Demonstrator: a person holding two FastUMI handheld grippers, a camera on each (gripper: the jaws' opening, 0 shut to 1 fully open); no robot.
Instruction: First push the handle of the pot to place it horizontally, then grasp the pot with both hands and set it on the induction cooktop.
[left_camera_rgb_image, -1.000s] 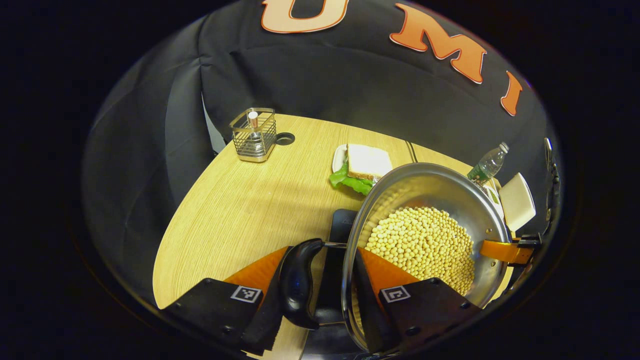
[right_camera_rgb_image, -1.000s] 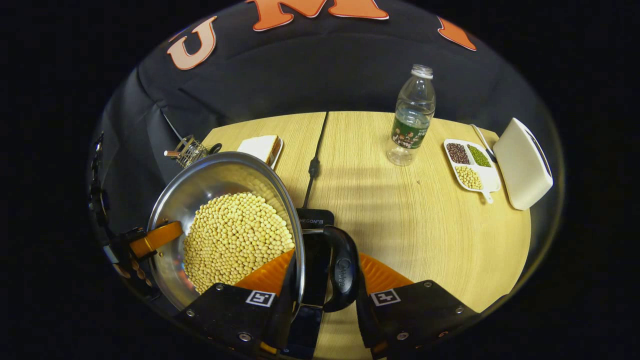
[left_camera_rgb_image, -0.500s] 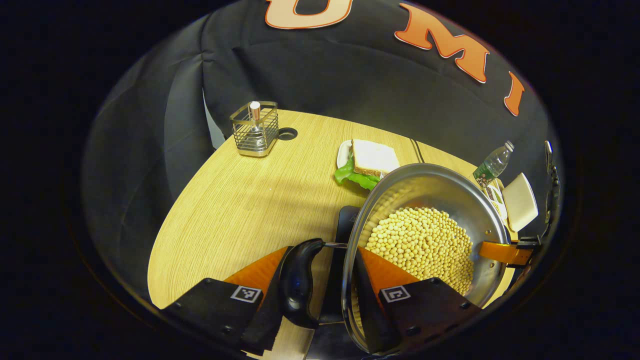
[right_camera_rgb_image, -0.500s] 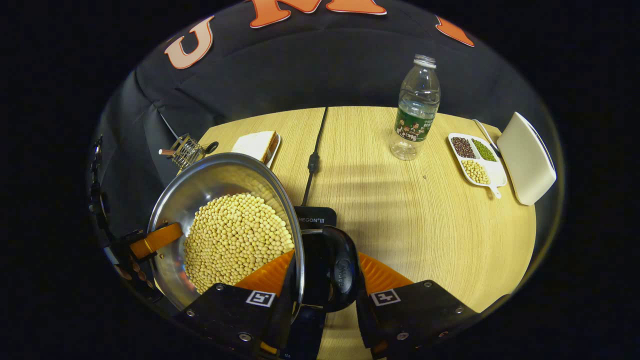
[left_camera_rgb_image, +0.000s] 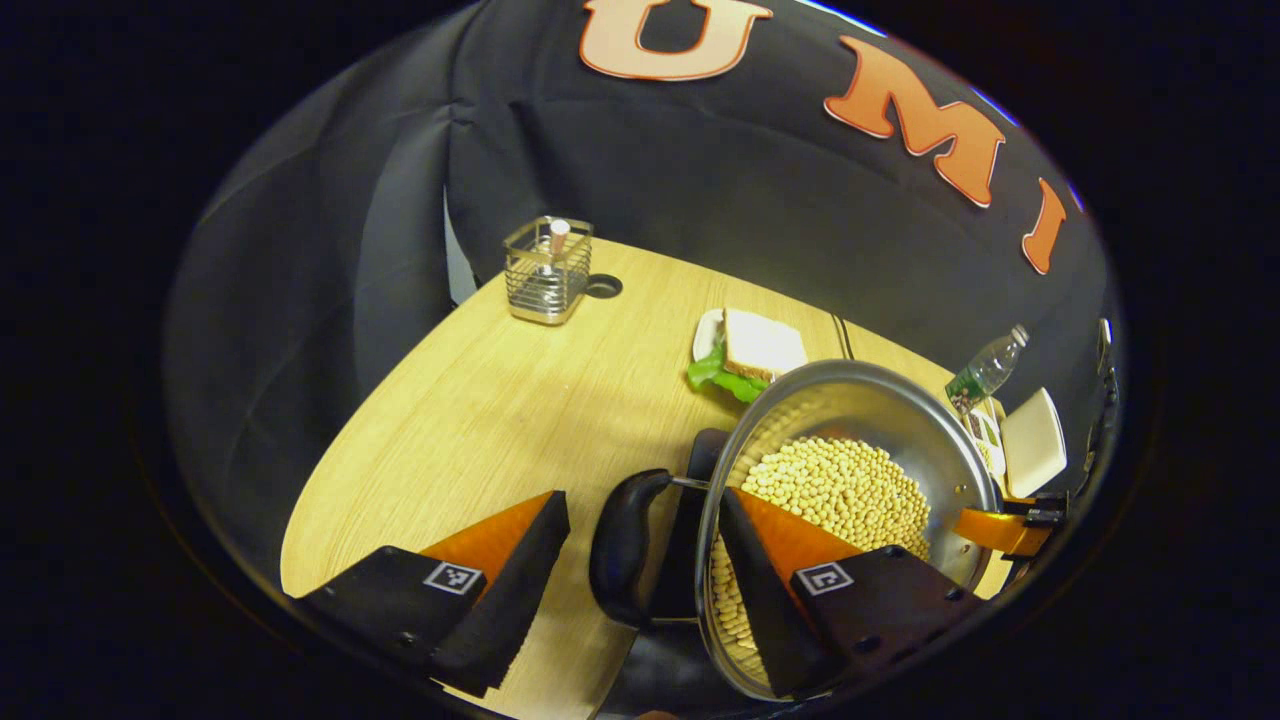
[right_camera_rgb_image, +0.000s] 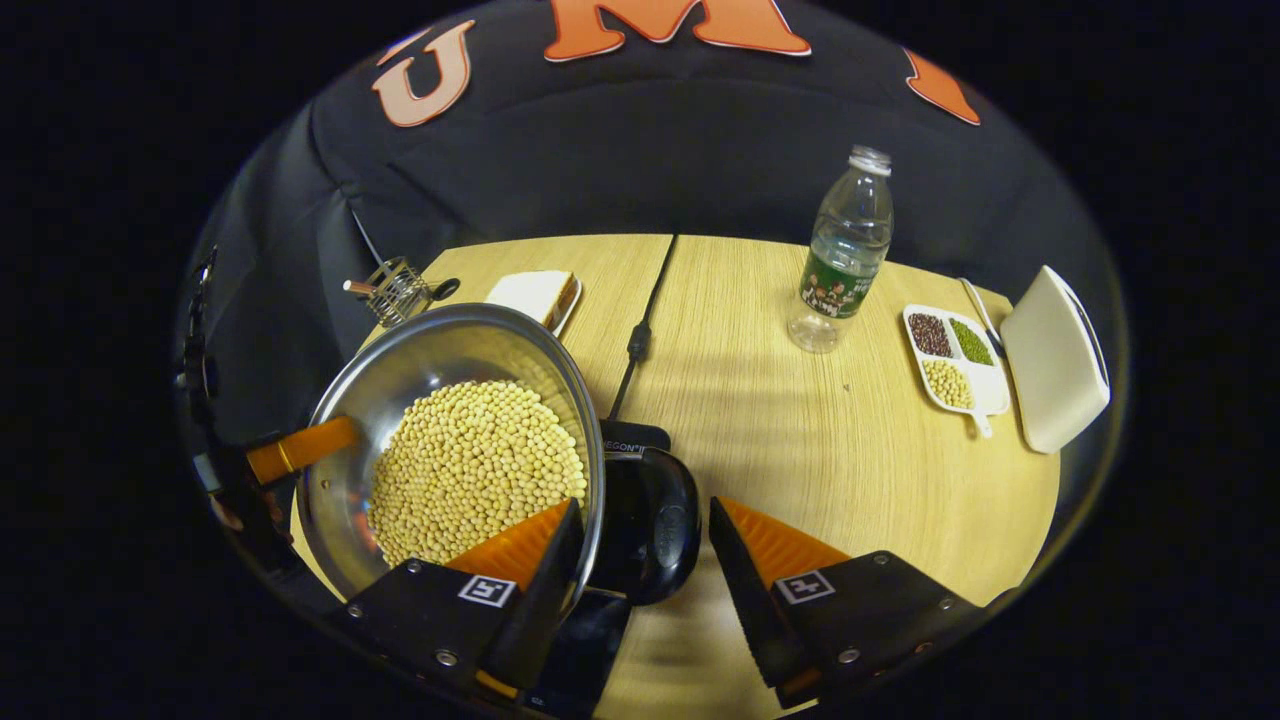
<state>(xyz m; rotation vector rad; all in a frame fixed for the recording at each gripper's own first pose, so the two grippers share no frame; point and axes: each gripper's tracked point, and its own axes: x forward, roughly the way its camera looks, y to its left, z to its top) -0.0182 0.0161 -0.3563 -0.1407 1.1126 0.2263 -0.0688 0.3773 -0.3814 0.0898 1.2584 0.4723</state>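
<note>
A steel pot (left_camera_rgb_image: 880, 400) (right_camera_rgb_image: 420, 350) full of soybeans (left_camera_rgb_image: 850, 490) (right_camera_rgb_image: 470, 460) sits over the black induction cooktop (left_camera_rgb_image: 700, 455) (right_camera_rgb_image: 632, 436). Its two black side handles (left_camera_rgb_image: 622, 548) (right_camera_rgb_image: 655, 525) lie level. My left gripper (left_camera_rgb_image: 642, 498) is open: one finger stands outside the handle, the other reaches over the rim above the beans, and neither presses. My right gripper (right_camera_rgb_image: 645, 505) is open the same way around the opposite handle. Each gripper's orange finger (left_camera_rgb_image: 990, 530) (right_camera_rgb_image: 300, 450) shows at the pot's far rim in the other gripper's view.
On the wooden table (right_camera_rgb_image: 800, 440) are a wire holder (left_camera_rgb_image: 545, 270), a sandwich on a plate (left_camera_rgb_image: 750, 350) (right_camera_rgb_image: 535, 295), a water bottle (right_camera_rgb_image: 845, 255), a divided dish of beans (right_camera_rgb_image: 950, 355), a white box (right_camera_rgb_image: 1055, 355) and the cooktop's cable (right_camera_rgb_image: 640, 330).
Both grippers were shut on the pot's handles and have opened, letting go. The pot has settled lower over the cooktop and both cameras have drawn back slightly.
</note>
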